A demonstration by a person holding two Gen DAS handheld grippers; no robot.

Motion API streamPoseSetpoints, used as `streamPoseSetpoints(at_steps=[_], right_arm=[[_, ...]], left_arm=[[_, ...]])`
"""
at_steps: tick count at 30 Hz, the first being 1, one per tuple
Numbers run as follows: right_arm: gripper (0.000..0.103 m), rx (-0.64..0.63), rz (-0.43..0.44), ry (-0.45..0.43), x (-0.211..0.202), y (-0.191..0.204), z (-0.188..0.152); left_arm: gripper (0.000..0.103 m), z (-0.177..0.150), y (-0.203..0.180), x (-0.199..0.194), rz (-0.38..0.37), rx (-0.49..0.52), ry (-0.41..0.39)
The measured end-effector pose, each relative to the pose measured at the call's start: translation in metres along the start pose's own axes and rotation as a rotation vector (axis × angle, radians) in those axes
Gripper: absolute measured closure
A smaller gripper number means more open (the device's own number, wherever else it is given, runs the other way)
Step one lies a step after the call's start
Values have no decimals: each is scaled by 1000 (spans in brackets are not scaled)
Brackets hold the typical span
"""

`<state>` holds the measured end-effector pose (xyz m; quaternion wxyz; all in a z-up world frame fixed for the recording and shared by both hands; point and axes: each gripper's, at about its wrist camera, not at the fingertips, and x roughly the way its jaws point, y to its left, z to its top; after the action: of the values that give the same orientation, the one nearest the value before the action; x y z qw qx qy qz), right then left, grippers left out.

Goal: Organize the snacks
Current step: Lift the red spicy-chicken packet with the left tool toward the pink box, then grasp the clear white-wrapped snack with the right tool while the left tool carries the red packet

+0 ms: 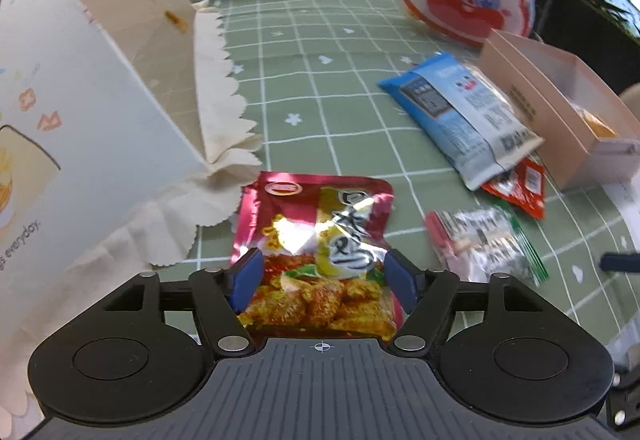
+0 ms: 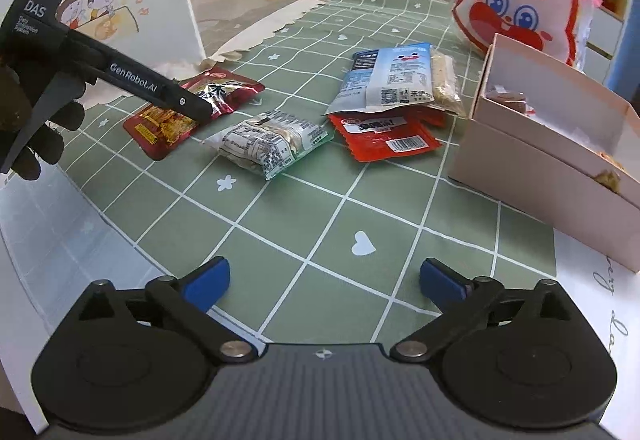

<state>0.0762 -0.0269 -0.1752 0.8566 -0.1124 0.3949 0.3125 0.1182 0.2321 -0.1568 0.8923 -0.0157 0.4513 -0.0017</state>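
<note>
Straddling the dark red foil packet (image 1: 316, 252), the left gripper (image 1: 320, 280) stands with its blue pads (image 1: 250, 278) wide on either side of the pouch, not visibly pressing it; I judge nothing is held yet. In the left wrist view the packet lies dead ahead at 12 o'clock, its long axis running along the fingers' pointing line, so the jaws would close across its short width (the easier bite on a flat, crinkly pouch). The near end of the packet passes under the gripper body.

The right gripper (image 2: 324, 282) hangs with its jaws spread and empty over bare green checked tablecloth (image 2: 304, 224), well apart from every snack. From it, the silver-wrapped snack (image 2: 272, 144) sits toward 11 o'clock, the flat red packet (image 2: 382, 138) and blue-and-white bag (image 2: 386, 78) about 12 to 1, and the open pink box (image 2: 540, 160) at 2 o'clock.

So the left hand is plainly the nearer to the foil packet; the box, probably its destination, lies at about 2 o'clock in the left view, on the right hand's side.
</note>
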Motion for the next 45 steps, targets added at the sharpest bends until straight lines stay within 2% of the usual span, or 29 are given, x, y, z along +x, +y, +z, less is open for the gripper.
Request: streamPoseSetpoints(at_steps=[7, 11, 16, 18, 20, 29, 32, 35, 38, 40, 43, 45], right_arm=[[0, 8, -8, -13, -1, 1, -3], [0, 23, -19, -16, -2, 2, -4], [0, 31, -24, -14, -3, 2, -4], [0, 28, -22, -14, -2, 1, -4], [0, 22, -20, -15, -3, 2, -5], [0, 0, -8, -28, -2, 1, -6], [0, -7, -4, -22, -2, 1, -4], [0, -11, 1, -19, -2, 0, -4], [0, -10, 0, -21, -2, 0, -4], [0, -10, 0, -21, -2, 0, -4], [0, -9, -3, -23, -2, 1, -5], [0, -11, -3, -24, -2, 2, -5]], left_arm=[[15, 8, 10, 17, -5, -50, 6], [7, 10, 7, 26, 55, -24, 1], [7, 5, 12, 20, 39, -39, -1], [12, -3, 9, 15, 40, -2, -15], [29, -9, 7, 5, 21, -6, -37], [52, -39, 1, -37, 1, -99, -91], [65, -44, -2, -57, -36, -156, -118], [71, -49, -8, -78, -82, -194, -146], [83, -57, -11, -92, -152, -263, -149], [83, -61, -10, -97, -203, -313, -143], [83, -65, -14, -91, -143, -275, -132], [81, -66, -11, -85, -125, -290, -131]])
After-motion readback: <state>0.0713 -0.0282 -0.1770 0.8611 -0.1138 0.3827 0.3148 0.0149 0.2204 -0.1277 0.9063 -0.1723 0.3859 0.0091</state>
